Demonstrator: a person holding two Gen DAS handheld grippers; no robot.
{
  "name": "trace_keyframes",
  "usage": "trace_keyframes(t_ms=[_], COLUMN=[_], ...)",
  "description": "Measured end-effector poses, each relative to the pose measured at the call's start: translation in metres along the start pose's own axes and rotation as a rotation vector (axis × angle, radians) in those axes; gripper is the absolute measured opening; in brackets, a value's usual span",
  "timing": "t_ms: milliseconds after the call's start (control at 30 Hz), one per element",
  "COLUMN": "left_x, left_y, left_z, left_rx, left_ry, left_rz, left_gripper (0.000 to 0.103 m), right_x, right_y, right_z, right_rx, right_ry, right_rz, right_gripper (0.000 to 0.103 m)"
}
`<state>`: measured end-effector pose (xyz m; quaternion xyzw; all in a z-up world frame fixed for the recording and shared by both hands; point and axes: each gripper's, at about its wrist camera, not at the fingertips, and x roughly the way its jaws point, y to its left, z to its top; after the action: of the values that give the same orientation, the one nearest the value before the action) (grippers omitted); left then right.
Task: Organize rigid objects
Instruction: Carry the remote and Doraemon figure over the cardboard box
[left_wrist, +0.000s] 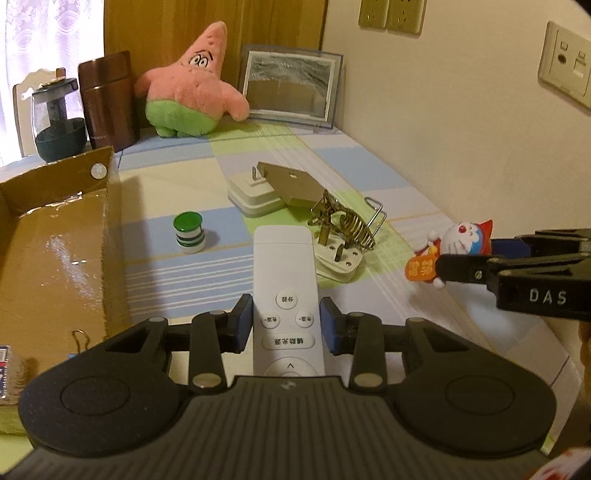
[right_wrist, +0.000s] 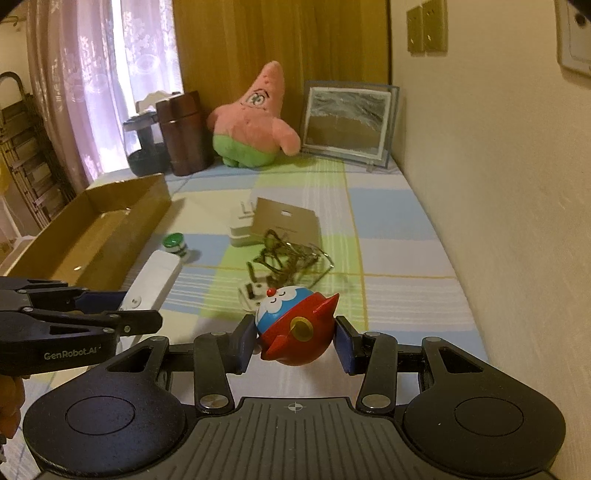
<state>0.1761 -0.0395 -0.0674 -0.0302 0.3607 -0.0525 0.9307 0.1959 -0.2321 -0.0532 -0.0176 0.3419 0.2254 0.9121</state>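
My left gripper (left_wrist: 285, 322) is shut on a white remote control (left_wrist: 284, 280), which sticks out forward between the blue pads above the checked cloth. My right gripper (right_wrist: 295, 341) is shut on a red, blue and white cat figurine (right_wrist: 295, 325); the same figurine (left_wrist: 458, 243) shows at the right in the left wrist view. On the cloth lie a green-capped striped piece (left_wrist: 189, 232), a white plug adapter (left_wrist: 255, 194) under a brown card (left_wrist: 291, 186), and a white plug (left_wrist: 338, 260) with a brass wire tangle (left_wrist: 341, 221) on it. An open cardboard box (left_wrist: 55, 236) stands to the left.
At the back stand a pink star plush (left_wrist: 192, 81), a brown flask (left_wrist: 109, 99), a dark glass jar (left_wrist: 57, 118) and a framed picture (left_wrist: 290, 86). The wall with sockets (left_wrist: 567, 61) runs along the right. A binder clip (left_wrist: 81, 338) lies by the box.
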Motion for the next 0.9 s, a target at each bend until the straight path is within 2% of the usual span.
trace_keyframes(t_ms=[533, 900], left_x=[-0.071, -0.127], left_y=[0.021, 0.060], left_z=[0.009, 0.001], left_rx=[-0.024, -0.054], left_ry=[-0.053, -0.071], left_rz=[0.005, 0.053], left_gripper=[0.033, 0.033], right_x=[-0.044, -0.061], right_y=[0.068, 0.126], right_z=[0.015, 0.023], right_rx=[-0.040, -0.103], right_ry=[-0.031, -0.051], right_rz=[0.037, 0.097], right_gripper=[0.042, 0.042])
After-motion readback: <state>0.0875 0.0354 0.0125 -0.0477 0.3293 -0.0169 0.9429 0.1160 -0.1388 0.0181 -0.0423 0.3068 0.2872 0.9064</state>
